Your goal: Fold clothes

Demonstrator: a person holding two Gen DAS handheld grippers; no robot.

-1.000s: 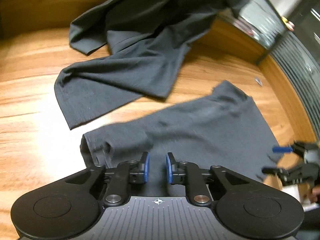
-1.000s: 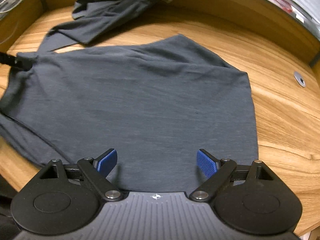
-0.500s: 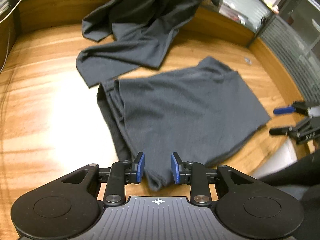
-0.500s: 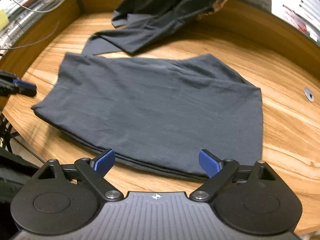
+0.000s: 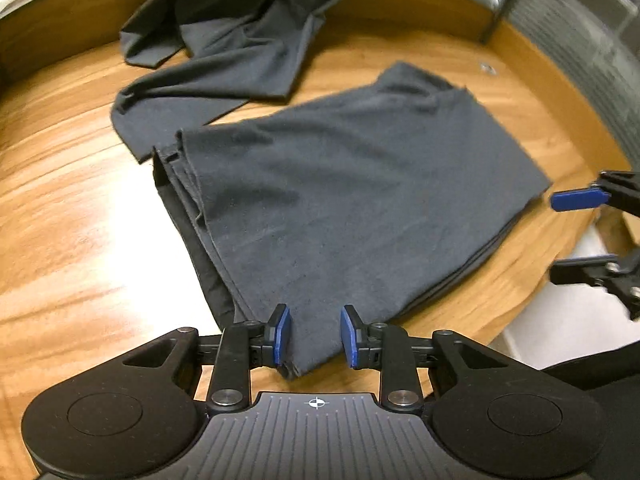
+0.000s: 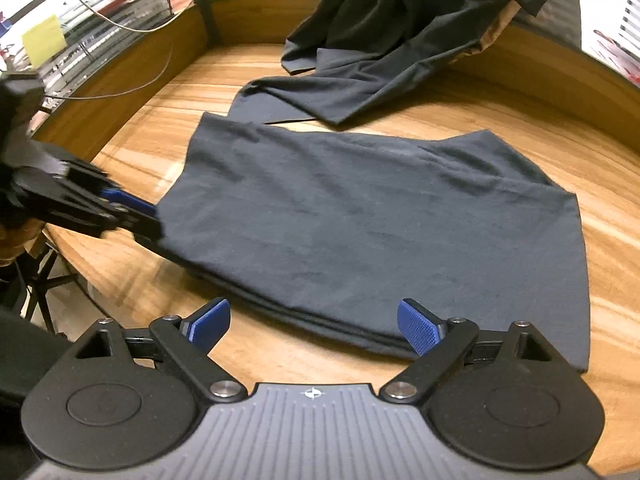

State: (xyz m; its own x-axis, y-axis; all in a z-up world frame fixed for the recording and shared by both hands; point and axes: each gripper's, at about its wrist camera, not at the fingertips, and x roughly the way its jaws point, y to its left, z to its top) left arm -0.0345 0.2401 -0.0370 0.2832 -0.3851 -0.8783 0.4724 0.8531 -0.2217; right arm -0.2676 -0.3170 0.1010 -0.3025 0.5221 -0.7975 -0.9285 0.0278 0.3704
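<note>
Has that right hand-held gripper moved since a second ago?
Yes. The right hand-held gripper has backed off the folded grey garment, toward the wooden table's near edge.

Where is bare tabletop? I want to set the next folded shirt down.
Bare wood lies left of the folded dark grey garment, on the wooden table, and along its right rim. The back is crowded by the rumpled dark cloth pile.

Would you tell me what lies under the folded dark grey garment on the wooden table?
Under the folded dark grey garment, only bare wooden table shows around its stacked layers; anything beneath them is covered.
</note>
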